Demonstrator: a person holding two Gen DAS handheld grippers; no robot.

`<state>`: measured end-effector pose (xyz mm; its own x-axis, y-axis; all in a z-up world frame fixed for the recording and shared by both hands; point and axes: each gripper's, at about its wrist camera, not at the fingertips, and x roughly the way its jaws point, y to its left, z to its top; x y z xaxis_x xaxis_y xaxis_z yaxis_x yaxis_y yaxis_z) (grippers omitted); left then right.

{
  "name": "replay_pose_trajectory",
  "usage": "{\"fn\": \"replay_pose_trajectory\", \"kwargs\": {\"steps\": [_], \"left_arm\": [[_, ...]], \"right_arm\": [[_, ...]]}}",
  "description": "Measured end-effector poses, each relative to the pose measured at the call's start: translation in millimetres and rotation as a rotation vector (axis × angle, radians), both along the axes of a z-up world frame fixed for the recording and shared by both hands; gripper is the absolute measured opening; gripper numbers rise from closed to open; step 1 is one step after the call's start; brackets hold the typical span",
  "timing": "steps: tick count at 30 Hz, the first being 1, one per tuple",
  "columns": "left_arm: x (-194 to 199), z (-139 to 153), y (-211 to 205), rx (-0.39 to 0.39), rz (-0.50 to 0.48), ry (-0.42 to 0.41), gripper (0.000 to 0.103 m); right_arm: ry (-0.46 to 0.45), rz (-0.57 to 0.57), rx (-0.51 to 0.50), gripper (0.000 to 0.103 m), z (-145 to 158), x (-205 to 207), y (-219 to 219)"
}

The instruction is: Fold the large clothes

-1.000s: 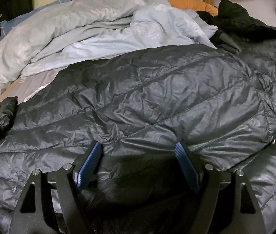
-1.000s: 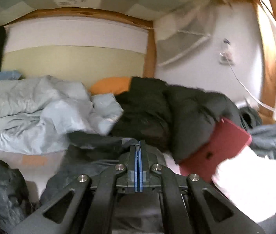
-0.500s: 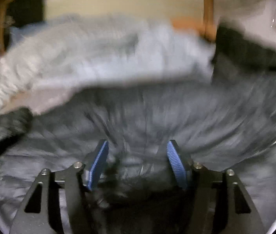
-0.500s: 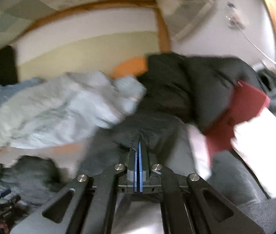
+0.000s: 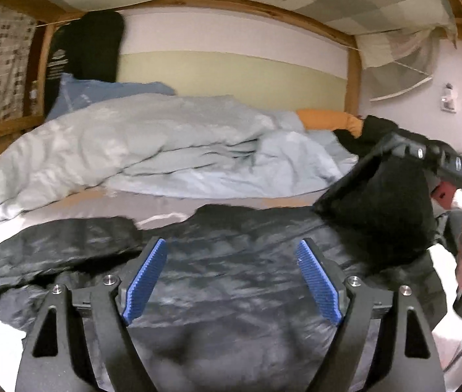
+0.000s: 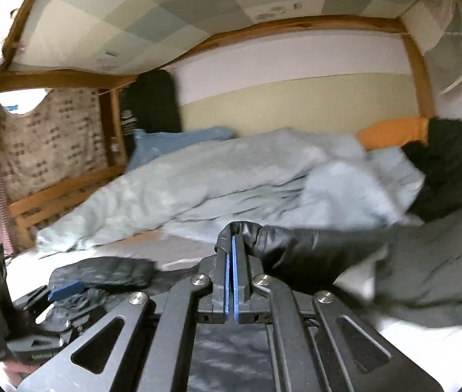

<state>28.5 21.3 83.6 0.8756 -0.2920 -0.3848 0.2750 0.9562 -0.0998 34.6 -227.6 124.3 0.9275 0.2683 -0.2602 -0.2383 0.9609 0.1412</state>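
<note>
A dark grey quilted puffer jacket (image 5: 231, 281) lies spread on the bed in front of me. My left gripper (image 5: 231, 274) is open and empty just above its near part, blue pads apart. My right gripper (image 6: 231, 248) is shut on a fold of the jacket (image 6: 309, 251) and holds it lifted. In the left wrist view the right gripper's body (image 5: 443, 160) comes in from the right, with the lifted jacket part (image 5: 381, 209) hanging below it. One sleeve (image 5: 67, 241) lies flat at the left.
A crumpled light blue duvet (image 5: 165, 150) fills the back of the bed. An orange pillow (image 5: 329, 119) and a black coat (image 6: 453, 170) lie at the back right. Wooden bunk frame rails (image 6: 67, 192) run along the left and overhead.
My right gripper has swung left with the jacket fold, lifting it over the jacket. My left gripper has pulled back and tilted up, still open.
</note>
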Motion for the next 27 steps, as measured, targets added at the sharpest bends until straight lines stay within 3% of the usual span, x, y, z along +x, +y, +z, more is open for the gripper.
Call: {"fn": "replay_pose_trajectory", "kwargs": {"steps": [3, 5, 10, 13, 18, 22, 25, 27], "left_arm": [[2.0, -14.5, 13.1, 0.005, 0.004, 0.044, 0.082], [3.8, -25.5, 17.8, 0.022, 0.003, 0.072, 0.082], [10.4, -38.9, 10.4, 0.048, -0.023, 0.101, 0.082], [14.6, -41.9, -6.8, 0.074, -0.058, 0.116, 0.081], [25.3, -36.2, -46.5, 0.128, -0.136, 0.121, 0.082], [52.7, -30.8, -80.7, 0.105, -0.215, 0.185, 0.087], [77.3, -24.9, -104.6, 0.037, -0.240, 0.234, 0.087], [89.4, -21.4, -123.5, 0.050, -0.240, 0.232, 0.087]], "right_arm": [[0.075, -0.020, -0.112, 0.001, -42.5, 7.5, 23.1], [0.164, -0.054, -0.110, 0.001, -69.5, 15.5, 15.8], [0.387, -0.179, -0.118, 0.001, -116.4, 32.5, -39.4], [0.450, -0.232, -0.069, 0.001, -135.4, 31.0, -73.8], [0.470, -0.247, -0.058, 0.001, -141.6, 25.2, -88.9], [0.467, -0.267, 0.007, 0.001, -141.3, 15.2, -103.6], [0.378, -0.252, 0.147, 0.001, -127.2, -0.7, -126.4], [0.292, -0.262, 0.182, 0.001, -113.7, -12.3, -137.4]]}}
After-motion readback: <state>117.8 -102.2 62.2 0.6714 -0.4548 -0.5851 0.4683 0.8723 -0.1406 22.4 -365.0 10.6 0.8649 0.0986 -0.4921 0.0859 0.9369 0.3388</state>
